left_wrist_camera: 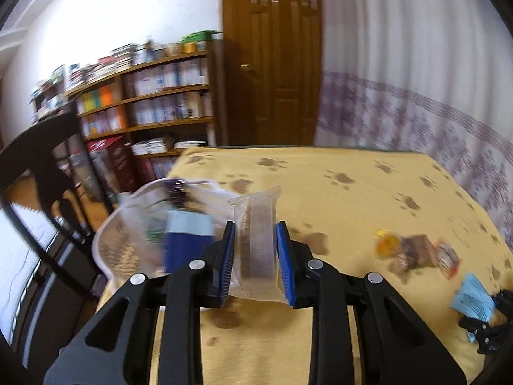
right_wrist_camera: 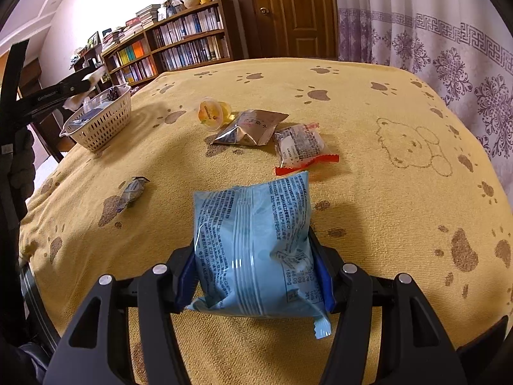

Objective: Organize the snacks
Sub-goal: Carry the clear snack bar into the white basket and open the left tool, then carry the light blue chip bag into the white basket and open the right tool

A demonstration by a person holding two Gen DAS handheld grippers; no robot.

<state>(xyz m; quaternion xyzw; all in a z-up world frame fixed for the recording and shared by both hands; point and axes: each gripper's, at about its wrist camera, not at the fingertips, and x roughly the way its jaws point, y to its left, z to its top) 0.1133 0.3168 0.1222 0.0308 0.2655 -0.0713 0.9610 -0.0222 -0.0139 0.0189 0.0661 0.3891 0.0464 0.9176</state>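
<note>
Left fingers [left_wrist_camera: 255,253] pinched clear packet [left_wrist_camera: 258,240] near basket [left_wrist_camera: 112,250] | right fingers [right_wrist_camera: 255,276] clamped blue bag [right_wrist_camera: 253,243] | risk: slick film slipping free.

Home room: bookshelf [right_wrist_camera: 179,45] full of books, wooden door [left_wrist_camera: 275,64], patterned curtain [right_wrist_camera: 433,38], towel-covered table [right_wrist_camera: 368,192].

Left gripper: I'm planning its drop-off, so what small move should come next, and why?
Probably carry on toward the white basket and open the jaws over it. The left gripper grips a clear-wrapped snack off the table, and the basket lies just to its left.
</note>
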